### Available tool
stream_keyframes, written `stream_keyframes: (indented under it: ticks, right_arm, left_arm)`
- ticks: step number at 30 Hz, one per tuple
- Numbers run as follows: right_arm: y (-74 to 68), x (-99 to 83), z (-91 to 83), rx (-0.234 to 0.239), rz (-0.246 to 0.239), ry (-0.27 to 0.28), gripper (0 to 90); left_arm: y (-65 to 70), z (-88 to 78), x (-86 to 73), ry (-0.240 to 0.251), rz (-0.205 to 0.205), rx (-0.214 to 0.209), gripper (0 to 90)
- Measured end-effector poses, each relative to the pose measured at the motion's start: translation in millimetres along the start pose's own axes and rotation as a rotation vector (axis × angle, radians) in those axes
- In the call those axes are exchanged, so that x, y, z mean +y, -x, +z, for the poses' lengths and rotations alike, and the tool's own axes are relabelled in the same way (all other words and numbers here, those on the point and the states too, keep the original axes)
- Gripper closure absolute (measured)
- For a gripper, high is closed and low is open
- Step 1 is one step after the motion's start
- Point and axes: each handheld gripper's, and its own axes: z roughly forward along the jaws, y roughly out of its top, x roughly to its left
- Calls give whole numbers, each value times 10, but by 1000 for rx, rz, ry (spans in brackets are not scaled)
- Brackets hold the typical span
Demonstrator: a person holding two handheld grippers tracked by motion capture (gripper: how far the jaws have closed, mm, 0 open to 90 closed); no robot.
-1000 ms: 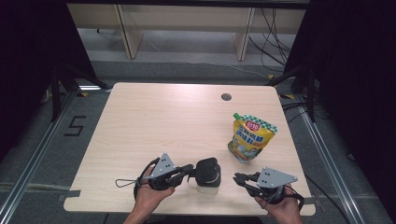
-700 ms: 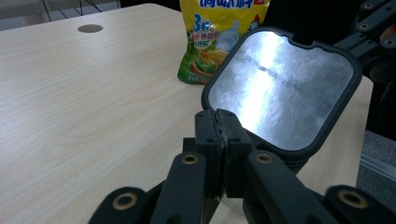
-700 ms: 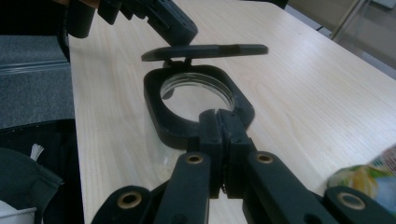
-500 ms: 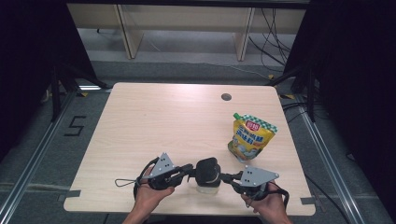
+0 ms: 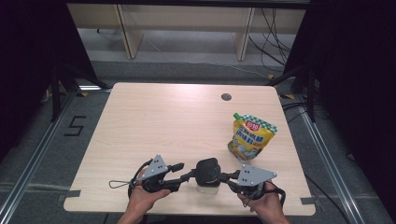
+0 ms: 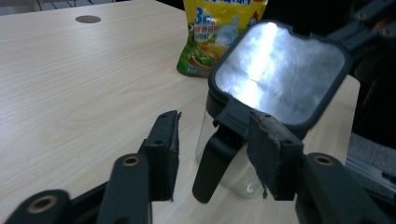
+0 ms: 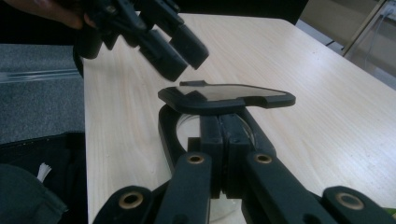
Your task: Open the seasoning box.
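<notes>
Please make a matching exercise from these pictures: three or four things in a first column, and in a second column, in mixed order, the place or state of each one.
Things:
1. left gripper
2. right gripper
3. yellow and green pouch
4. glass jar with black lid

Places or states:
A. stands at the right side of the table, apart from both grippers
B. jaws closed together under the lid's edge
C. jaws apart, one on each side of the jar's black clasp
D. stands at the near edge, between the two grippers

Pairs: 1-C, 2-B, 3-A, 4-D
</notes>
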Motion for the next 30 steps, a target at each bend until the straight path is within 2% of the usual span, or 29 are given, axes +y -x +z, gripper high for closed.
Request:
stream_keyframes:
  ticks: [3, 4, 5, 7, 8, 9, 10, 11, 13, 14, 16, 17, 18, 20, 21, 23, 24, 25, 26, 27, 30]
  right_arm:
    - [-12, 32, 13, 6, -9, 17, 900]
    - [-12, 32, 13, 6, -9, 17, 900]
    - [-12, 46, 9, 10, -16, 12, 900]
    - [-22, 80, 34, 8, -3, 41, 900]
    - [-20, 101, 41, 11, -16, 41, 900]
    - [-31, 121, 48, 6, -10, 44, 900]
    - [-39, 142, 61, 8, -16, 47, 900]
    - [-40, 160, 75, 13, -22, 53, 900]
    - [-39, 196, 99, 13, -35, 58, 900]
    - [-41, 210, 113, 14, -35, 65, 899]
    - [-40, 233, 137, 14, -34, 69, 899]
    - [-40, 243, 148, 18, -30, 69, 898]
    - [-41, 255, 161, 16, -28, 73, 898]
    - [-45, 283, 182, 18, -44, 73, 897]
    - [-46, 299, 192, 25, -45, 70, 897]
    - [-63, 331, 216, 26, -39, 74, 895]
    - [-67, 339, 223, 29, -39, 73, 894]
    - [-64, 350, 235, 31, -47, 75, 892]
    - [-65, 358, 246, 33, -44, 73, 890]
    - [-66, 365, 256, 32, -45, 77, 889]
    - [-69, 388, 292, 32, -52, 81, 889]
  left_arm:
    - [11, -37, -67, -26, 54, 7, 400]
    - [13, -54, -93, -38, 66, 14, 400]
    - [0, -59, -115, -46, 95, 9, 390]
    - [3, -58, -167, -67, 97, 28, 356]
    - [8, -50, -192, -79, 76, 38, 342]
    - [-5, -39, -207, -86, 83, 39, 326]
    - [-5, -31, -222, -91, 71, 44, 322]
    - [-19, -19, -230, -93, 87, 40, 324]
    - [-15, -2, -241, -88, 84, 34, 326]
    - [-15, 0, -241, -94, 104, 34, 326]
    - [10, 27, -246, -83, 97, 18, 329]
    - [0, 30, -237, -92, 127, 12, 329]
    - [25, 41, -242, -90, 103, 23, 328]
    - [16, 55, -241, -97, 127, 15, 324]
    - [18, 63, -247, -102, 120, 14, 324]
    - [6, 79, -245, -105, 146, 9, 326]
    - [14, 85, -254, -106, 126, 14, 327]
    - [0, 93, -249, -105, 146, 1, 330]
    - [15, 103, -259, -100, 126, 12, 332]
    - [6, 100, -259, -110, 134, 20, 336]
    - [-9, 125, -270, -104, 152, 8, 360]
